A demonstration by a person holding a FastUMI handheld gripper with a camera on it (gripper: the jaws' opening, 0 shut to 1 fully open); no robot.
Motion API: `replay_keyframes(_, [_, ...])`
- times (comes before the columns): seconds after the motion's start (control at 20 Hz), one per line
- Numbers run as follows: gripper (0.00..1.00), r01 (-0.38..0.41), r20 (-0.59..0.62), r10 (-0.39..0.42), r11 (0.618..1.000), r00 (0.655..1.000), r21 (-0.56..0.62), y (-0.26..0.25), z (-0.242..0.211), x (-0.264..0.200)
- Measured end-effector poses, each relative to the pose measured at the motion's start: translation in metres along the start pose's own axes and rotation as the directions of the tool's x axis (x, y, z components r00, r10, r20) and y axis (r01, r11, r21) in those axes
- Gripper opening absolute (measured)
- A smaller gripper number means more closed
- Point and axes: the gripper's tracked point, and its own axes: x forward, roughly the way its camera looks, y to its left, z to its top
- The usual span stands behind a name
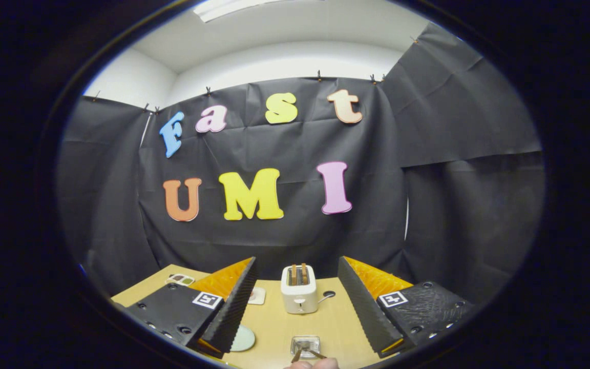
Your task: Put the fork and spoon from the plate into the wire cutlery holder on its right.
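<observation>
Staged booth: cloth wall (428, 205), toaster (299, 289) on table (279, 323).

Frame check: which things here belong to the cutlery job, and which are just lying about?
Job: plate beside one finger; wire cutlery holder between the open gripper's fingers, two handles at it.
Lying about: toaster beyond the fingers; small white square; card at the table's far corner; a hand by the holder.

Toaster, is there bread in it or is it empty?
Loaded: two brown slices stick up from the slots of the toaster, standing upright on the table beyond the open jaws.
</observation>
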Motion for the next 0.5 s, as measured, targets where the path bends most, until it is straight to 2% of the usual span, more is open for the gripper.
replay_keyframes(0.5, [0.95,0.012,0.012,-0.012,1.000,1.000,0.008,0.0019,0.0076,-0.0009])
